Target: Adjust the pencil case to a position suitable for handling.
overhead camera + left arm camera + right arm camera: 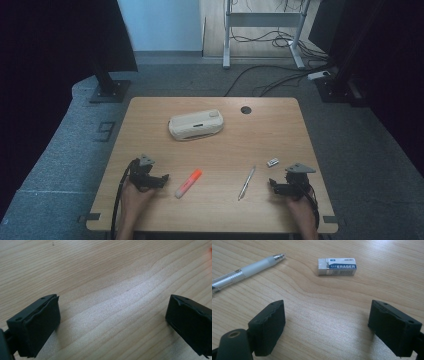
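We see a pale wood-grain table [150,125] carrying a cream case [196,124], an orange and white highlighter [188,183], a clear and silver pen [244,272], and a white eraser [337,266] with a blue printed band. Both grippers [150,179] [285,187] are black.

One highlighter [188,183], one pen [246,183], one eraser [272,162], one pencil case [196,124], two tools.

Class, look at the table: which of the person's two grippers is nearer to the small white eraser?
The right gripper is nearer: the small white eraser lies just beyond its open jaws. The left gripper sits across the wooden table, past the orange highlighter.
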Demonstrator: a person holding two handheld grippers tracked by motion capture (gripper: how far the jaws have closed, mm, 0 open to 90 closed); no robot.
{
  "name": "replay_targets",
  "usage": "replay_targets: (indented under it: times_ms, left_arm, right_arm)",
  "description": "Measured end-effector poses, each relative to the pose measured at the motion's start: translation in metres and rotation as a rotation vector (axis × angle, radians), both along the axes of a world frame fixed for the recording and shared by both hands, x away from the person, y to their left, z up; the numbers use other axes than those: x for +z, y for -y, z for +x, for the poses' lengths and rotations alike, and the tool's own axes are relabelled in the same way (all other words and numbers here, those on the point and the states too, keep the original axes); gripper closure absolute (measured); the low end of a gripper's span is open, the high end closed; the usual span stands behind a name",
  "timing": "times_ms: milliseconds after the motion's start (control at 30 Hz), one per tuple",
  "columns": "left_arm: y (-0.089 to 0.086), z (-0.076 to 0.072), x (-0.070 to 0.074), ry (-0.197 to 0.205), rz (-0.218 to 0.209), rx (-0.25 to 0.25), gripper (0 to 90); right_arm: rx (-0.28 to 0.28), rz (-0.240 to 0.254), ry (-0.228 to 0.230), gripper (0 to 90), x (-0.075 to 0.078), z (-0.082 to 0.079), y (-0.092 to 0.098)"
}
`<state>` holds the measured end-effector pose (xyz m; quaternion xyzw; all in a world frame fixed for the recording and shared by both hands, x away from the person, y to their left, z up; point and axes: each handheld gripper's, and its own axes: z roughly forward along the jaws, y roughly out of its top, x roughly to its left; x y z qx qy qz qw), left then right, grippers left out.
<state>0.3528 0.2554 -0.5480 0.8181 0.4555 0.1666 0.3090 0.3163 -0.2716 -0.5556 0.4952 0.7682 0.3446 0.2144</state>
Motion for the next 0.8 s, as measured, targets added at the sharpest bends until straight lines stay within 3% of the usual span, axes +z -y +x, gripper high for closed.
replay_targets:
  times_ms: [800]
  left_arm:
    - [0.0009, 0.0037, 0.0014, -0.006, 0.002, 0.000, 0.7]
  right_arm:
    - [0.000, -0.001, 0.001, 13.7, 0.0000, -0.0005, -0.0004]
